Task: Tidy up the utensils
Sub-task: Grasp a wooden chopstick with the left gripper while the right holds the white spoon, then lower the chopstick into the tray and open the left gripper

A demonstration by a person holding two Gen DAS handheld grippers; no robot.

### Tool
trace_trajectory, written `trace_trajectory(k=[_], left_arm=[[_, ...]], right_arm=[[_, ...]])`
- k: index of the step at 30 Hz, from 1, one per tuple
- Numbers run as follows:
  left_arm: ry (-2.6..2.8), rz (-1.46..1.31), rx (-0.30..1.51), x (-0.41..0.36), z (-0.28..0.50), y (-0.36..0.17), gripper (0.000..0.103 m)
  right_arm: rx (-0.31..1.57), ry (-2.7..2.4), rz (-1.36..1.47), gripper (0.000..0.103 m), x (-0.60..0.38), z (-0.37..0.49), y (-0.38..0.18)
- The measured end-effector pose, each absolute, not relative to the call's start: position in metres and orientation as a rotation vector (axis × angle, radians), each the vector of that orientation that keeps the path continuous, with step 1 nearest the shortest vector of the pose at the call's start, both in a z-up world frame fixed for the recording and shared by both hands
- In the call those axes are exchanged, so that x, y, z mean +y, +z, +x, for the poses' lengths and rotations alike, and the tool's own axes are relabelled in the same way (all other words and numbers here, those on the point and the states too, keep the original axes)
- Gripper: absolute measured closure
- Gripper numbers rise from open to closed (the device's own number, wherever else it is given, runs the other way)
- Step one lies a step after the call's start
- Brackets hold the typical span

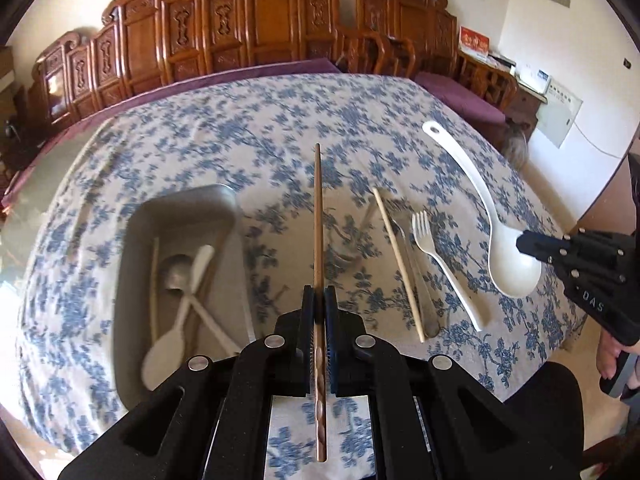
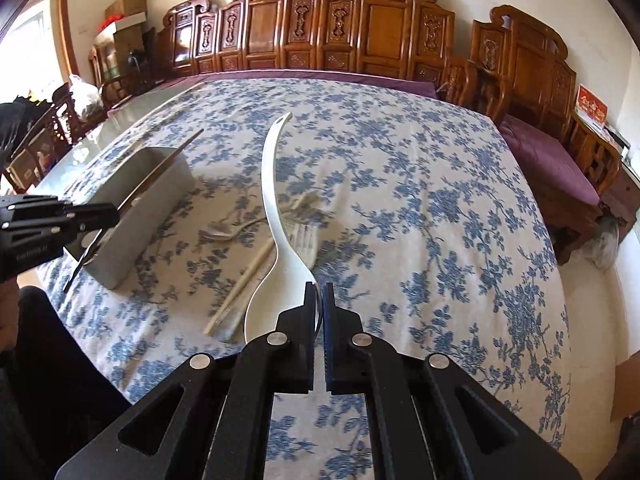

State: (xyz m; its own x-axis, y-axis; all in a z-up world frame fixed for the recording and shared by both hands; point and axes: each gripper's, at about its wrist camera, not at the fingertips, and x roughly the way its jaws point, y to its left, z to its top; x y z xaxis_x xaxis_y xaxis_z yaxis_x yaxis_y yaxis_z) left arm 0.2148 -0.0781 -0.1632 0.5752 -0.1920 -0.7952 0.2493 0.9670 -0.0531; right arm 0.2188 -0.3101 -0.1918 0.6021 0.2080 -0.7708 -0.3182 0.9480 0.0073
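The left gripper (image 1: 319,300) pinches a brown chopstick (image 1: 318,216) that sticks straight up the middle of the picture. The metal tray (image 1: 224,200) with spoons inside sits at the lower left. The right gripper (image 2: 319,292) squeezes the bowl of a big white spoon (image 2: 272,184), whose handle points up the middle.

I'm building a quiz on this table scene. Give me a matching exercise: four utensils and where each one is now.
Things:
1. brown chopstick
2. white ladle
3. white fork
4. metal spoon

Places:
A. inside the metal tray
B. lying on the tablecloth
C. clamped in the left gripper
D. clamped in the right gripper

Pairs: 1-C, 2-D, 3-B, 4-A
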Motion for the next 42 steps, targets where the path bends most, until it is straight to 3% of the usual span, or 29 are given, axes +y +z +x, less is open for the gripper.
trace_trajectory(k=[23,42], left_arm=[[-0.149,0.018,0.938,0.010,0.248,-0.173,0.099],[-0.174,0.021,1.002,0.018,0.250,-0.206,0.099]], right_arm=[[0.878,0.380,-0.158,0.099,-0.256,0.208,-0.192],[0.887,0.432,-0.138,0.099,-0.208,0.216,-0.191]])
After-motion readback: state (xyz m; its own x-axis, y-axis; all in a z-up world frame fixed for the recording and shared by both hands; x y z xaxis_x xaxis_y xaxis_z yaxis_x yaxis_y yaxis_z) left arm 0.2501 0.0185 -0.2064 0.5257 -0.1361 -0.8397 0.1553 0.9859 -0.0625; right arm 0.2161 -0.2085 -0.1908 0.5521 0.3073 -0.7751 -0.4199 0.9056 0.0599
